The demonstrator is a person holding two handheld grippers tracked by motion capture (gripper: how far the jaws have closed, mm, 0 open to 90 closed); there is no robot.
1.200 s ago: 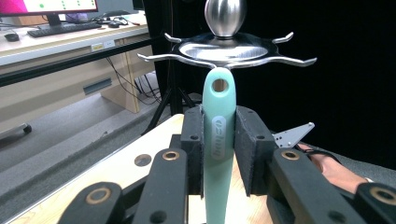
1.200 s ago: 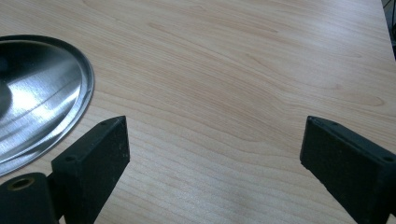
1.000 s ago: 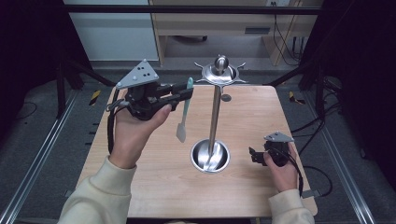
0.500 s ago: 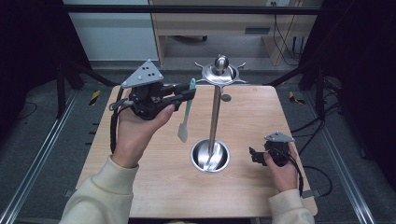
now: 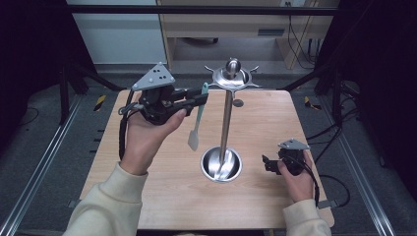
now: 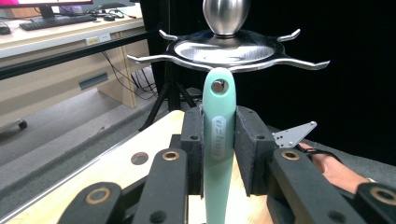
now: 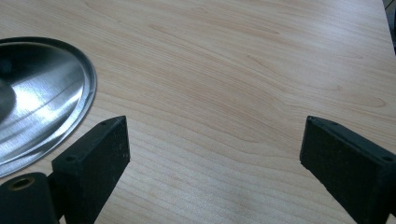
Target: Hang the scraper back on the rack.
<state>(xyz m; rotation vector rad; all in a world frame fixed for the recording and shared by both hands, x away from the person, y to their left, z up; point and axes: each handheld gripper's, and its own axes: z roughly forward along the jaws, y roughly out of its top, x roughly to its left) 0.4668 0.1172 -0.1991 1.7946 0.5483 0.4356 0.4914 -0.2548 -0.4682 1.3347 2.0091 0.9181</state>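
Mint spatula (image 6: 218,140) clamped in left gripper (image 6: 219,144) fingers; right gripper (image 7: 212,154) fingers spread wide.

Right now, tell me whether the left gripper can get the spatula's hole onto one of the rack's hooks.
Probably yes. The left gripper is shut on the mint spatula, upright with its hanging hole above the jaws. The rack's hooks sit just above and ahead, nothing between. The right gripper rests open, well aside.
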